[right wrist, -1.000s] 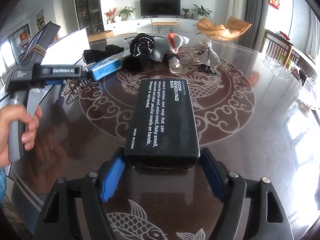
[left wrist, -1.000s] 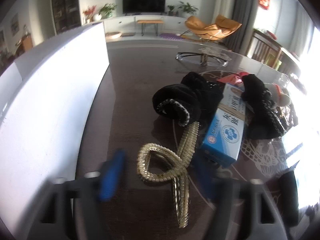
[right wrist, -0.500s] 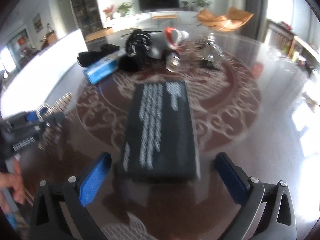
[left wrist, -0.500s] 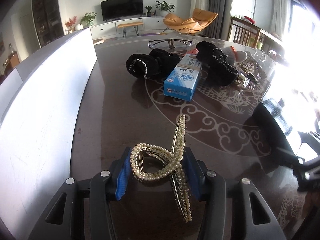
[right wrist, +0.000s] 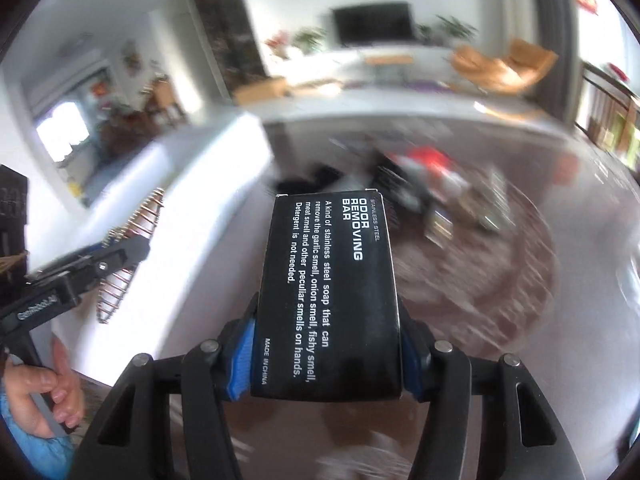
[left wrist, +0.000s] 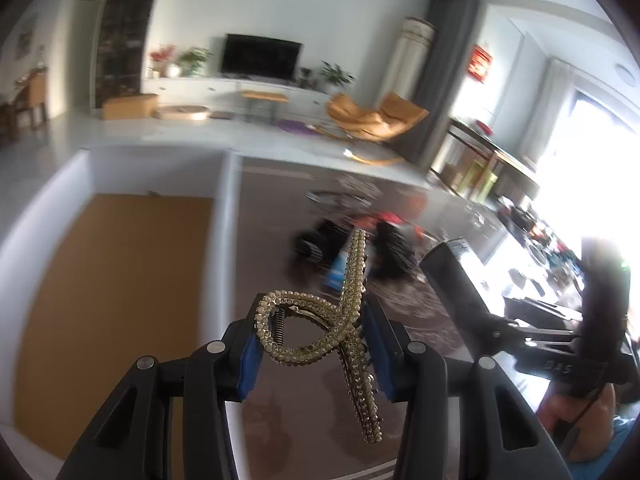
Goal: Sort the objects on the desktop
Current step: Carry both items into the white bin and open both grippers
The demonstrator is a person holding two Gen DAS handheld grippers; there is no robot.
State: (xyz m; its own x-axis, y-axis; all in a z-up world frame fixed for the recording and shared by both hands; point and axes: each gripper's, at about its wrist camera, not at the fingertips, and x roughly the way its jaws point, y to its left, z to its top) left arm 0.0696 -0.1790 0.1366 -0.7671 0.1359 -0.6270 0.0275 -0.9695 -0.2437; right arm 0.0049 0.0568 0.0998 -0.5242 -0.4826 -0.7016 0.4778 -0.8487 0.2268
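Left gripper (left wrist: 314, 354): jaws closing on the beaded hair clip (left wrist: 320, 332), held clear of the worktop (left wrist: 288, 216).
Right gripper (right wrist: 326, 358): jaws closing on the black soap box (right wrist: 328, 296), also lifted.
Clip risk: gripped only at its loop; the long tail could swing or twist free.
Box risk: held by one end, it may tip forward.
Bin (left wrist: 116, 280): the white wall near the clip could snag it.

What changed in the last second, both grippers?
Left gripper closed on the gold hair clip and lifted it off the table, beside the white box. Right gripper opened wide, then clamped the black soap box and raised it; its jaws are closing. The far pile of items stayed put.
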